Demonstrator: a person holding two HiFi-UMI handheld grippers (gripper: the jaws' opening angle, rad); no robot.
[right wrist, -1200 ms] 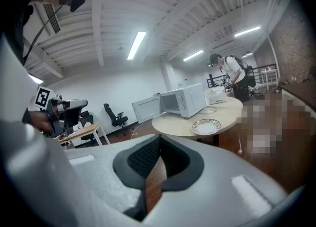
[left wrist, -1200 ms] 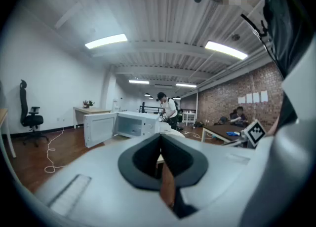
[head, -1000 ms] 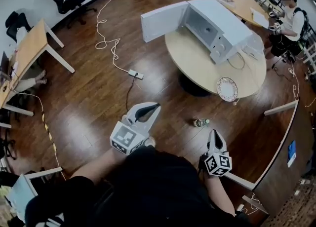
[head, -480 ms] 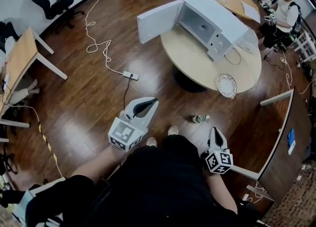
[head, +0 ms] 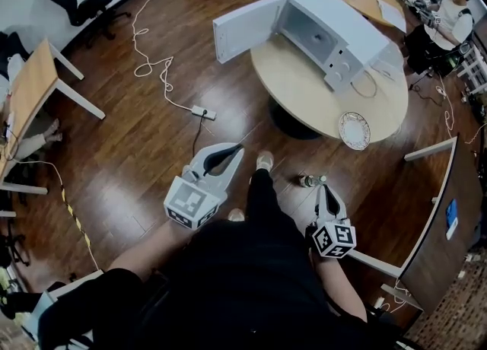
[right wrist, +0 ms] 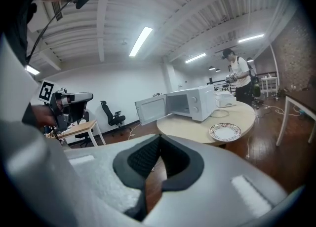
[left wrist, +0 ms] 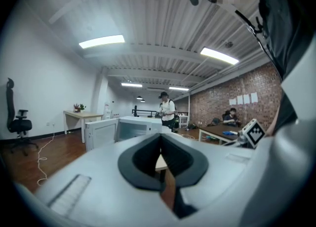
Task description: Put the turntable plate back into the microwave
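Observation:
The turntable plate (head: 354, 130), white with a patterned rim, lies near the front edge of the round wooden table (head: 304, 90). The white microwave (head: 335, 25) stands at the back of that table with its door (head: 243, 29) swung open to the left. My left gripper (head: 236, 148) is shut and empty, out over the floor and well short of the table. My right gripper (head: 327, 187) is also shut and empty, below the plate in the head view. The right gripper view shows the plate (right wrist: 225, 132) and the microwave (right wrist: 190, 104) ahead. The left gripper view shows the microwave (left wrist: 131, 128) far ahead.
A bottle (head: 308, 181) lies on the wooden floor just ahead of my right gripper. A power strip (head: 202, 112) with a white cable runs across the floor at left. A desk (head: 34, 86) stands far left, a partition (head: 430, 151) at right, and a person (head: 449, 25) beyond the table.
Both grippers have moved forward toward the table as I walk. A foot now shows between them. The bottle is closer to my right gripper. Both grippers stay shut.

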